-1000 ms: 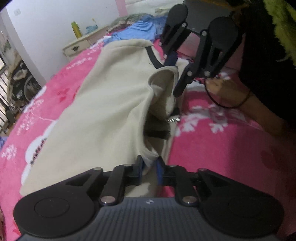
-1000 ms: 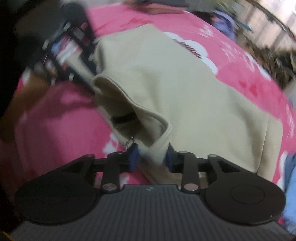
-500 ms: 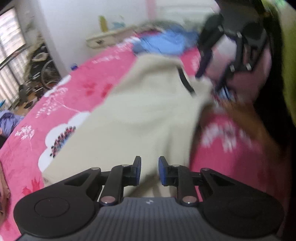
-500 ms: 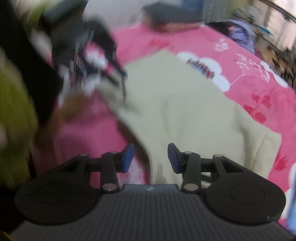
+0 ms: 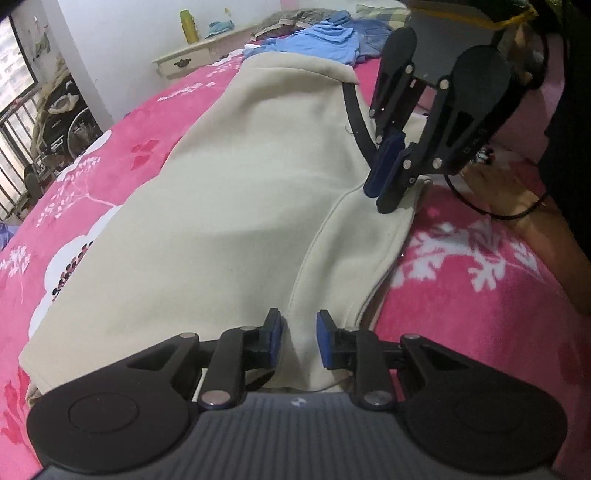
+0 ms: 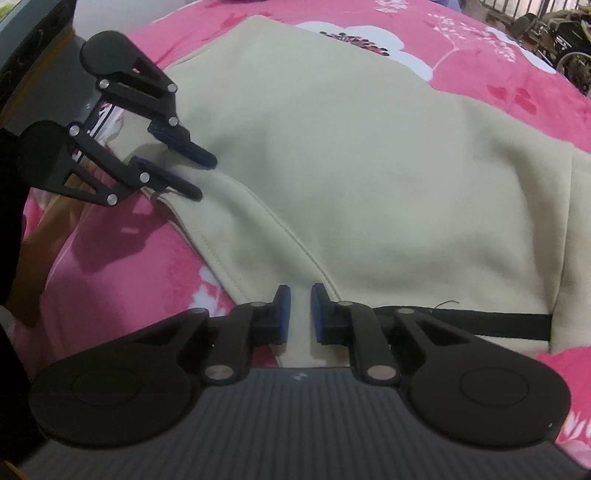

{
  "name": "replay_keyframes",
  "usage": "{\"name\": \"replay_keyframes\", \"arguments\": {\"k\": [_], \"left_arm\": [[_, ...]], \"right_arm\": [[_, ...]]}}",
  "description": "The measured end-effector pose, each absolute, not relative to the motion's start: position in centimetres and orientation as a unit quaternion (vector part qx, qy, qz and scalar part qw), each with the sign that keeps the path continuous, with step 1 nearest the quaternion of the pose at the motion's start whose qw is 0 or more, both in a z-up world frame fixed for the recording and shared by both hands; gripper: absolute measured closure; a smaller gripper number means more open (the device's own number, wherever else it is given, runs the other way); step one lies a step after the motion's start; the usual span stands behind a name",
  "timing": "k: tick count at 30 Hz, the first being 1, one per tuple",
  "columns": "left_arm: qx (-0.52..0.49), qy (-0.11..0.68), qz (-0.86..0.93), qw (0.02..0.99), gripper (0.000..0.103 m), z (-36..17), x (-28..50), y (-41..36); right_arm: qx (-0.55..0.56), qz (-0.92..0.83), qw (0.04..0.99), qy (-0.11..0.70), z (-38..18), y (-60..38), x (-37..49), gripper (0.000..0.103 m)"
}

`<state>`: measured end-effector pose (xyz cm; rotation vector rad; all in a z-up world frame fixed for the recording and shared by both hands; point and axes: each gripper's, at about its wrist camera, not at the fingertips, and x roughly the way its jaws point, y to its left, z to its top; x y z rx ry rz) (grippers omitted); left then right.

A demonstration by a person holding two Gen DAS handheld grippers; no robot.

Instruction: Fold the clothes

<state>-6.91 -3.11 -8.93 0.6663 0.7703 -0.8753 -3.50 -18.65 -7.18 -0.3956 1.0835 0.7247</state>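
A cream fleece garment point(image 5: 240, 203) point(image 6: 369, 166) lies flat on the pink flowered blanket point(image 5: 461, 314) point(image 6: 129, 277), with a stitched flap folded along its near edge. My left gripper point(image 5: 298, 339) point(image 6: 199, 177) rests open at one end of that edge, with cloth lying loose between its fingers. My right gripper point(image 6: 298, 314) point(image 5: 378, 199) sits at the other end, by a black strap point(image 6: 480, 325). Its blue pads are drawn close on a strip of the cream hem. The two grippers face each other along the edge.
A person's bare limb point(image 5: 517, 221) and dark clothing are on the blanket just right of the garment. A pile of blue clothes point(image 5: 321, 37) lies beyond it. A cream nightstand point(image 5: 188, 61) carries a yellow bottle point(image 5: 188, 22). Wheeled clutter point(image 5: 70, 122) stands by the window bars.
A second ago both grippers held the lifted flap. It now lies flat. The right gripper opened wide, then narrowed on the hem. The left gripper's jaws widened slightly.
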Motion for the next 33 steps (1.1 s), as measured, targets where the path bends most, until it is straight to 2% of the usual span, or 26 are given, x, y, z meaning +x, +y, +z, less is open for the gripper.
{"name": "replay_keyframes", "arguments": {"k": [3,10,12,14,16,19,20,22,23,28,33], "left_arm": [[0.292,0.372,-0.41,0.779,0.078,-7.6,-6.9,-2.9],[0.252,0.37,-0.45,0.773,0.075,-4.6,-6.0,-2.4],[0.258,0.371,-0.456,0.766,0.075,-5.1,-5.4,-3.1],[0.268,0.379,-0.46,0.757,0.075,-6.2,-5.0,-3.8],[0.282,0.383,-0.461,0.749,0.075,-7.5,-4.8,-4.3],[0.29,0.385,-0.46,0.746,0.075,-8.9,-4.7,-4.4],[0.285,0.387,-0.461,0.746,0.075,-9.1,-4.5,-4.3],[0.269,0.395,-0.463,0.746,0.075,-9.4,-3.9,-4.1],[0.262,0.397,-0.466,0.746,0.075,-9.5,-3.7,-3.9],[0.241,0.397,-0.478,0.746,0.076,-9.7,-3.3,-3.1],[0.223,0.4,-0.495,0.738,0.076,-9.8,-2.6,-2.6]], "right_arm": [[-0.105,0.33,0.786,0.512,-4.4,-20.4,-2.4,0.091],[0.001,0.195,0.876,0.442,2.3,-28.1,4.4,0.088],[0.019,0.148,0.885,0.442,2.4,-30.0,7.1,0.075],[0.068,0.107,0.881,0.456,1.8,-32.3,10.2,0.057],[0.143,0.093,0.856,0.488,0.3,-34.3,12.6,0.055],[0.211,0.098,0.82,0.523,-2.6,-35.8,14.6,0.056],[0.223,0.098,0.813,0.529,-3.4,-35.8,15.0,0.061],[0.247,0.099,0.798,0.541,-5.1,-35.7,15.9,0.082],[0.262,0.096,0.798,0.534,-5.6,-36.1,15.9,0.088],[0.362,0.04,0.772,0.52,-8.3,-39.8,14.1,0.093],[0.397,0.033,0.746,0.533,-10.7,-40.6,13.9,0.09]]}}
